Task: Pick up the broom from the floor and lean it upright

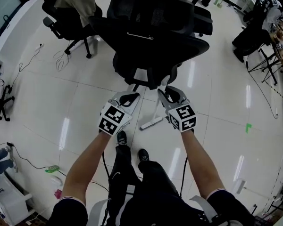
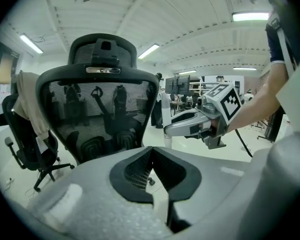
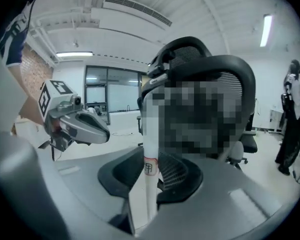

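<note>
My right gripper (image 1: 163, 91) is shut on the broom's white handle (image 3: 149, 144), which rises upright between its jaws and carries a red-edged label. In the head view the handle (image 1: 156, 108) runs down to the broom's pale lower end (image 1: 151, 123) on the floor. A hand's width to the left, my left gripper (image 1: 131, 97) is held at the same height, its jaws together with nothing between them. Each gripper shows in the other's view: the right gripper (image 2: 171, 130) and the left gripper (image 3: 105, 132). Both point at a black mesh office chair (image 1: 155, 36) just ahead.
A second black chair with a beige garment (image 1: 70, 4) stands at the upper left. Cables (image 1: 33, 55) trail over the glossy white tiles on the left. Dark stands and clutter (image 1: 266, 60) fill the right edge. The person's shoes (image 1: 142, 155) are just behind the broom's lower end.
</note>
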Action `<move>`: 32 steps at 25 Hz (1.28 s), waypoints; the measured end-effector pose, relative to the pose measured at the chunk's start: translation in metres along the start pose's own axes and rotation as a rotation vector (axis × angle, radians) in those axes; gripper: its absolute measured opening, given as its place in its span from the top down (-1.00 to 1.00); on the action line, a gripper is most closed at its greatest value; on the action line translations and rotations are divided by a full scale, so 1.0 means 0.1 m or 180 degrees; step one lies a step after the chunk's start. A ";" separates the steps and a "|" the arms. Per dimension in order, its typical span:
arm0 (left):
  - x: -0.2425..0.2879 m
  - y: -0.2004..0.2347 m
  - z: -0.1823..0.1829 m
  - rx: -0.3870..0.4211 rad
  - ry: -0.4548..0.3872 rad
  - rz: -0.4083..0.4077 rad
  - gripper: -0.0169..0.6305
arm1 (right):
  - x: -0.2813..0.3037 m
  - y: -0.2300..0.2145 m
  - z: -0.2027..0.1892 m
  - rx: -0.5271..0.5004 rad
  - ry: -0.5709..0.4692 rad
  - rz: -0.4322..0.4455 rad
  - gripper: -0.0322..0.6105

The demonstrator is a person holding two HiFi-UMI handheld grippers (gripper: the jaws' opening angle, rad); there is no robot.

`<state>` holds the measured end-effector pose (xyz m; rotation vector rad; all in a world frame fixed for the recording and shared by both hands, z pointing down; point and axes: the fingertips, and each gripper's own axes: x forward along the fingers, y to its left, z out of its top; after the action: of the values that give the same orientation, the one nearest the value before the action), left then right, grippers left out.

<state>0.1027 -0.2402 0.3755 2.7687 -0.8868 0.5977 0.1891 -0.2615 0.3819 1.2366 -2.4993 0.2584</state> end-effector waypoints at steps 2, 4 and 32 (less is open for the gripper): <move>0.10 -0.03 0.06 0.0096 0.0005 -0.0108 0.95 | -0.01 -0.18 -0.01 0.0149 0.0001 -0.0182 0.62; 0.20 -0.03 0.07 0.0105 0.0011 -0.0229 0.95 | 0.02 -0.33 -0.03 0.0278 0.0008 -0.0339 0.62; 1.05 0.38 0.37 0.0075 0.0172 -0.1046 0.95 | 0.56 -1.81 -0.02 0.1064 0.0230 -0.1616 0.34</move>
<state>0.1699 -0.3354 0.3883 2.8148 -0.4011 0.6214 0.3022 -0.4119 0.4075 1.9007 -2.0433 0.5895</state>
